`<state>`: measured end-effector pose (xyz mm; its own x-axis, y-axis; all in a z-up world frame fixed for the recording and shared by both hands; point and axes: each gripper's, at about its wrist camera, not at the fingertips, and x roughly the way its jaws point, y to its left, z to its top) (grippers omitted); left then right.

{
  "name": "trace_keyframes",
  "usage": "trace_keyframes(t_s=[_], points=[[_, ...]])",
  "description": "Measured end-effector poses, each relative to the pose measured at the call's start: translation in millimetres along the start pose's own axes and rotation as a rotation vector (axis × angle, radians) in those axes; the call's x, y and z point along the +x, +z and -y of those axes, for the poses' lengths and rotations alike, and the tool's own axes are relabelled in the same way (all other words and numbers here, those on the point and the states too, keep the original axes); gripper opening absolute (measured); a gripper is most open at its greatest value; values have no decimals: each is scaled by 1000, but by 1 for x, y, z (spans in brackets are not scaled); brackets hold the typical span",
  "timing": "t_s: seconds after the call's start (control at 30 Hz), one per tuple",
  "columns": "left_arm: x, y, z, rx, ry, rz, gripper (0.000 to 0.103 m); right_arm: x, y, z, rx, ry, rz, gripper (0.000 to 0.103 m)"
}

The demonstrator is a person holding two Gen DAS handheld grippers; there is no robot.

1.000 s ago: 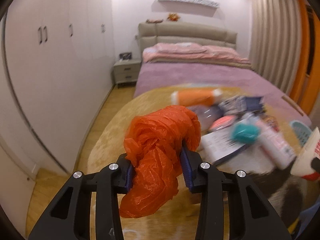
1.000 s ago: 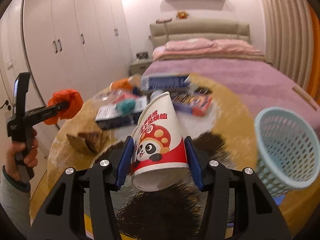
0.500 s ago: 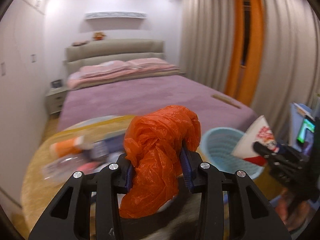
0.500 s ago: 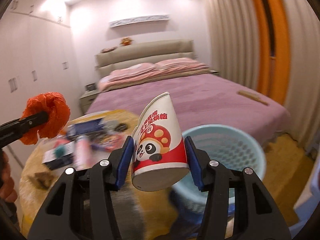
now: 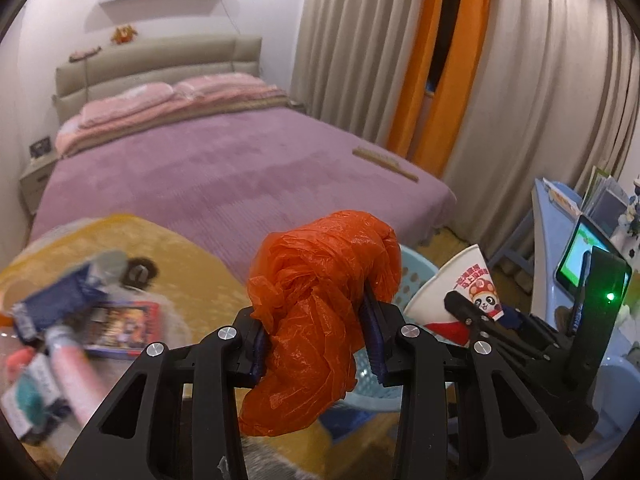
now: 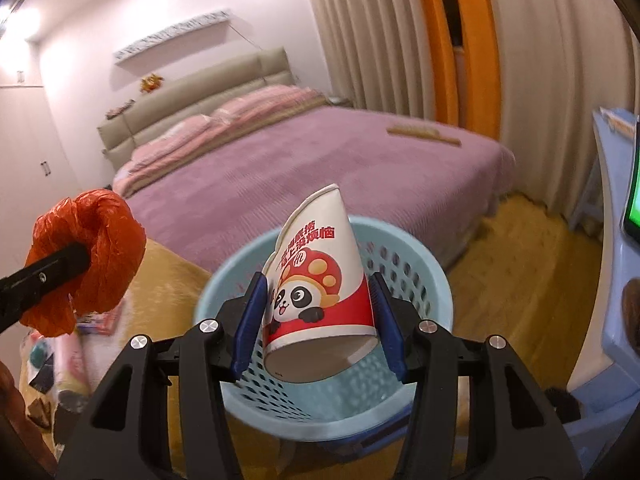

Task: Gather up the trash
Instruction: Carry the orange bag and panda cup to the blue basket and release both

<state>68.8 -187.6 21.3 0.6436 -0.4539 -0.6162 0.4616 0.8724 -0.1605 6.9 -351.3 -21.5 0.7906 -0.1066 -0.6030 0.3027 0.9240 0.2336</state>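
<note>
My left gripper (image 5: pixel 316 336) is shut on a crumpled orange plastic bag (image 5: pixel 316 308) and holds it in the air left of a light-blue mesh waste basket (image 5: pixel 416 272). My right gripper (image 6: pixel 320 320) is shut on a crushed paper cup with a panda print (image 6: pixel 320 284) and holds it directly over the basket (image 6: pixel 412 268), base towards the camera. The cup (image 5: pixel 460 300) and the right gripper (image 5: pixel 476 312) also show in the left wrist view. The orange bag (image 6: pixel 88 260) shows at the left of the right wrist view.
A round table with a yellow cloth (image 5: pixel 188 264) carries several items at the left: a dark blue pack (image 5: pixel 60 300), a pink tube (image 5: pixel 76 364). A purple bed (image 6: pixel 340 168) lies behind. A light-blue shelf with a lit screen (image 5: pixel 580 256) stands at the right.
Both grippers have swung right, away from the cluttered table, to the blue basket. The cup now hangs over the basket's opening. Both grips are unchanged.
</note>
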Motion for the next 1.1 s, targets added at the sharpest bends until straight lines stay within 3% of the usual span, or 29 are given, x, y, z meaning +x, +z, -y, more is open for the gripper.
trace_keyframes(t_s=[0.2,0.33,0.43,0.57,0.83,0.97,1.1], points=[[38,-9,11,10,-30,-94,38,28,-9,18,40,-30,-85,50],[48,-17,13,16,-49,-123,53,31,-11,21,46,-30,-101,50],[42,-21,12,20,-57,-117,65,30,-12,25,44,-34,-102,58],[22,-22,6,17,-70,-77,77,21,-12,20,35,-15,-91,58],[-42,-33,-12,-4,-58,14,79,-19,-14,-30,-68,98,-22,58],[-78,-40,-27,-15,-16,63,79,-40,-19,-65,-131,189,14,58],[-118,-53,-55,-58,72,114,79,-59,-26,-106,-212,263,47,58]])
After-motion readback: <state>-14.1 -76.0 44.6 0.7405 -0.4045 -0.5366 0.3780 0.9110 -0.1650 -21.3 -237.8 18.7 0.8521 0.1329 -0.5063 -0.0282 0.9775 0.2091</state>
